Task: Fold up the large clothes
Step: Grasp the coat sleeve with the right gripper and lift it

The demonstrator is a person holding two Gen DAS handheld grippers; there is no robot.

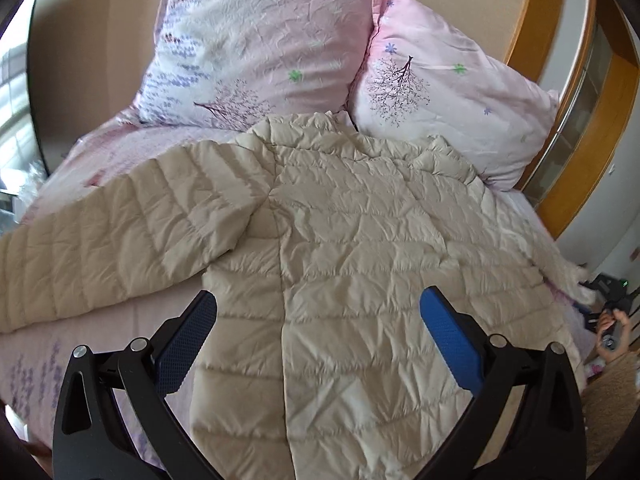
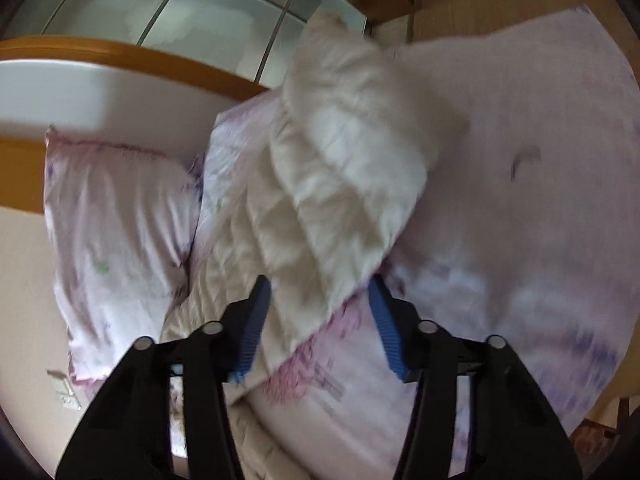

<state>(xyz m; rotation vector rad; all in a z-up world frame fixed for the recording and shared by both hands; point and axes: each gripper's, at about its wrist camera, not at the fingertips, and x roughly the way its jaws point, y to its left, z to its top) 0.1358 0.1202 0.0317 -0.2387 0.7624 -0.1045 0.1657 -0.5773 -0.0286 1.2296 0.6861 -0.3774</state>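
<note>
- Pink floral bedding covers the bed (image 1: 120,152), and on it we have the cream quilted down jacket (image 1: 360,240) spread back-side up, collar toward the two pillows (image 1: 256,40) and hem toward us.
- We judge the fold has barely begun: the body lies flat, the left sleeve (image 1: 100,232) stretches out to the side, and in the right wrist view the right sleeve (image 2: 352,160) looks raised or flopping, though blur keeps us from being sure.
- Our left tool (image 1: 318,336) hovers over the lower back of the jacket with its jaws spread wide and nothing between them.
- Our right tool (image 2: 320,320) has its jaws apart around the near end of the right sleeve; we cannot tell whether the pads touch the fabric, but they are not closed on it.
- Next, we think, each sleeve needs gripping near its cuff and laying across the back. The puffy shell is slippery and springy, so a firm pinch and some pressing down will be called for.
- We can read no brand, label or writing anywhere on the jacket or bedding.
</note>
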